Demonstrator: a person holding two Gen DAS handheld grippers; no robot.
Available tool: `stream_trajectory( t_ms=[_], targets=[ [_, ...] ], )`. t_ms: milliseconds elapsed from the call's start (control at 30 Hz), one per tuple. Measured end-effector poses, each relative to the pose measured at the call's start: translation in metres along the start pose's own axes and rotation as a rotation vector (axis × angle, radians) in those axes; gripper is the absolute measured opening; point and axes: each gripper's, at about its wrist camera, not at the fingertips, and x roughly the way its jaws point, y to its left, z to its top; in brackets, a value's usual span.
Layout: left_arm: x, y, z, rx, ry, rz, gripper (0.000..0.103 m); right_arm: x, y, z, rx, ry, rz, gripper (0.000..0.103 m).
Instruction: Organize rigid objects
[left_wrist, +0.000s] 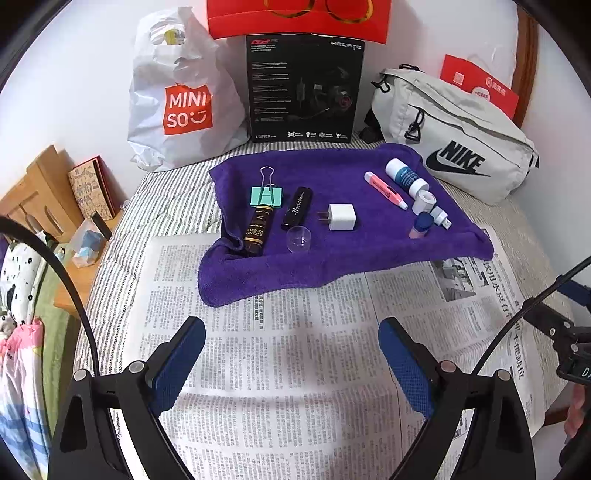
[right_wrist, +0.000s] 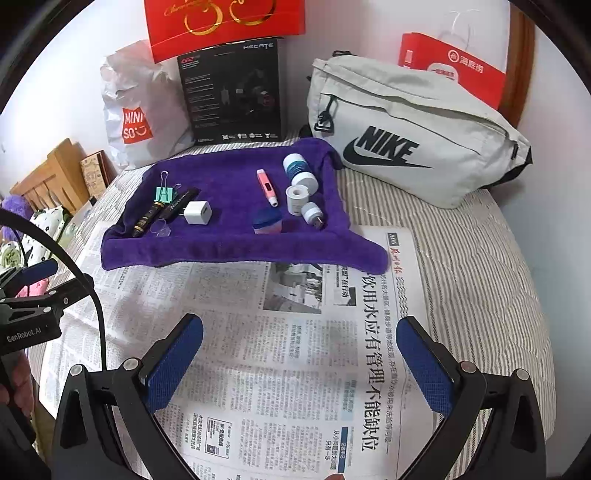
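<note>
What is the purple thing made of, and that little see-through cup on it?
The purple towel looks like soft, fluffy cloth: fuzzy, matte, with drooping folded edges. The clear cup is probably shiny plastic, maybe glass: the purple shows right through it.

Left claw (left_wrist: 291, 354) gapes empty over newspaper (left_wrist: 295, 387), near purple towel (left_wrist: 332, 258).

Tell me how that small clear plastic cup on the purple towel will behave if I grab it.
The clear cup looks thin-walled and empty, so probably very light and easily squashed by a firm squeeze. Its smooth, round wall may slip between the pads or roll if knocked over. It sits close to the dark bottle, so a wide approach could nudge that.
</note>
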Motion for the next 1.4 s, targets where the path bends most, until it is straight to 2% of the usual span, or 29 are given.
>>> stream_trajectory(
  t_ms=[1400],
  targets=[
    [-0.019,-0.016,-0.004,0.049,-0.007,0.025,0.095,-0.026,0.002,-0.004,-0.012,-0.035,-0.017,0.103]
  ],
)
